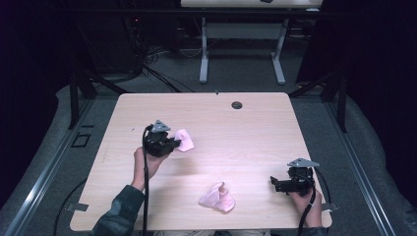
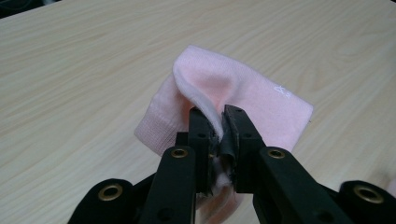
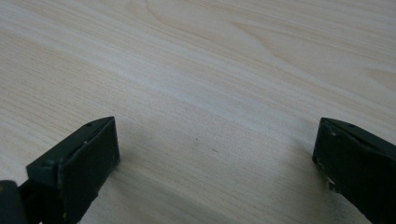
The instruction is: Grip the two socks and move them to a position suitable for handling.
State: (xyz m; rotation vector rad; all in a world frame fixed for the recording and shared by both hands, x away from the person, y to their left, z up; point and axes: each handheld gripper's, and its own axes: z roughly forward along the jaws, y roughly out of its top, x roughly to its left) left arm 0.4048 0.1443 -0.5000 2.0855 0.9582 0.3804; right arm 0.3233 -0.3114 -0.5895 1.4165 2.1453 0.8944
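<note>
The bench (image 1: 255,128) is lying beneath both sets of fingers. The left gripper (image 2: 218,128) is pinching a fold of the pink sock (image 2: 243,93) between nearly closed fingers (image 2: 201,135). The right gripper (image 3: 215,154) is holding its fingers (image 3: 88,154) wide, gripping nothing.

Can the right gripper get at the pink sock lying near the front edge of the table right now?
Probably yes: the right gripper is open and holds nothing, and only bare table lies between it and that sock.
</note>
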